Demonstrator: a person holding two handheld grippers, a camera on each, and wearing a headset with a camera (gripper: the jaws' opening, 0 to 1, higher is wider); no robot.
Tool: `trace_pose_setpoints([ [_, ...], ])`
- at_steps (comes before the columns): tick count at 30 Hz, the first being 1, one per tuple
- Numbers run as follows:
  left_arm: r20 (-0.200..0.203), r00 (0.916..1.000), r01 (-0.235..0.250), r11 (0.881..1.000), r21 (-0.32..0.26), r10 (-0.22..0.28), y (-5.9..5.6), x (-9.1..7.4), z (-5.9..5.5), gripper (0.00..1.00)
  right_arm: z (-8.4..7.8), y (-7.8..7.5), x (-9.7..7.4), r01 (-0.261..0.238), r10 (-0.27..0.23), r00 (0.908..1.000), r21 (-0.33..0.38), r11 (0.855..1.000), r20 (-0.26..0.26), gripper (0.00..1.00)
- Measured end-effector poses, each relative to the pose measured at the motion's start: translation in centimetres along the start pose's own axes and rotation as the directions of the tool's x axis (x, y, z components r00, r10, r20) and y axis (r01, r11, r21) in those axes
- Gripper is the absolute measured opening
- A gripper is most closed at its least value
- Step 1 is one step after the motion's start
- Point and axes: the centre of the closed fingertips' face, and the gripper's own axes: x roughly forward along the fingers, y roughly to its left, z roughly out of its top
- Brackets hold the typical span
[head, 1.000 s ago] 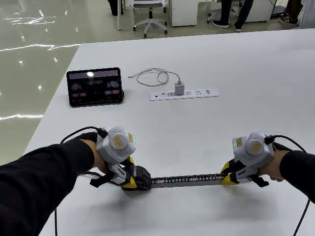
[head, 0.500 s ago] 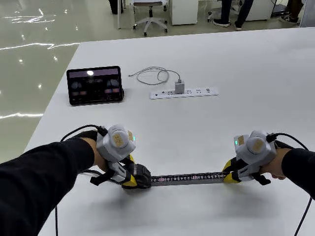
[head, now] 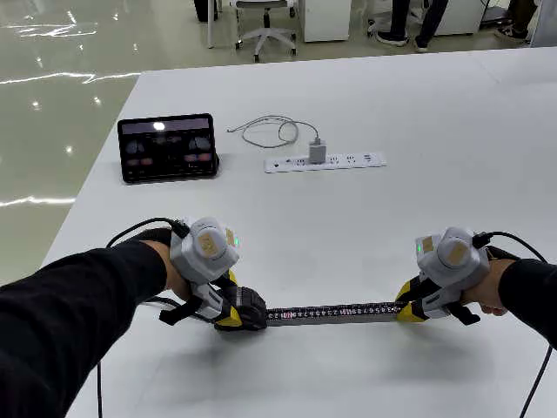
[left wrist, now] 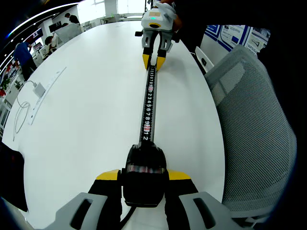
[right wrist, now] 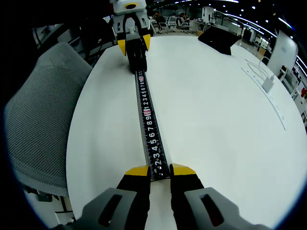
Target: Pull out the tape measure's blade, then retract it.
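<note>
A black tape measure case (head: 250, 308) lies near the front edge of the white table (head: 348, 226), and my left gripper (head: 228, 315) is shut on it. The left gripper view has the case (left wrist: 144, 172) clamped between my yellow-tipped jaws. Its dark numbered blade (head: 335, 311) runs flat along the table to my right gripper (head: 407, 311), which is shut on the blade's end. In the right gripper view the blade (right wrist: 147, 115) stretches from my right gripper (right wrist: 159, 171) to the case (right wrist: 136, 60). The left gripper view has the right gripper (left wrist: 154, 58) at the blade's (left wrist: 148, 96) far end.
A tablet (head: 167, 148) stands at the back left. A white power strip (head: 325, 162) with a plugged charger and a coiled white cable (head: 270, 132) lies behind the middle. A grey mesh chair (left wrist: 254, 129) sits just off the table's near edge.
My right gripper has edged slightly to the right with the blade's end, so a little more blade shows. The left gripper and the case have stayed put.
</note>
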Motion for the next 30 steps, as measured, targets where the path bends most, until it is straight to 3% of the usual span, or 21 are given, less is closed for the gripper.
trace_pose_setpoints([
  [15, 0.006, 1.0, -0.007, 1.0, 0.003, 0.007, 0.08, 0.06, 0.02, 0.3, 0.12, 0.08, 0.25, -0.005, 0.006, 0.9999, 0.012, 1.0, -0.008, 0.12],
  [19, 0.025, 0.9997, -0.007, 1.0, -0.002, 0.008, 0.1, 0.01, 0.05, 0.3, 0.12, 0.07, 0.25, -0.006, 0.006, 0.9999, 0.022, 1.0, -0.013, 0.12],
  [30, 0.037, 0.9991, -0.021, 1.0, -0.017, 0.022, 0.33, 0.07, 0.22, 0.31, 0.17, 0.23, 0.29, 0.015, -0.017, 0.9993, -0.043, 0.999, -0.033, 0.13],
])
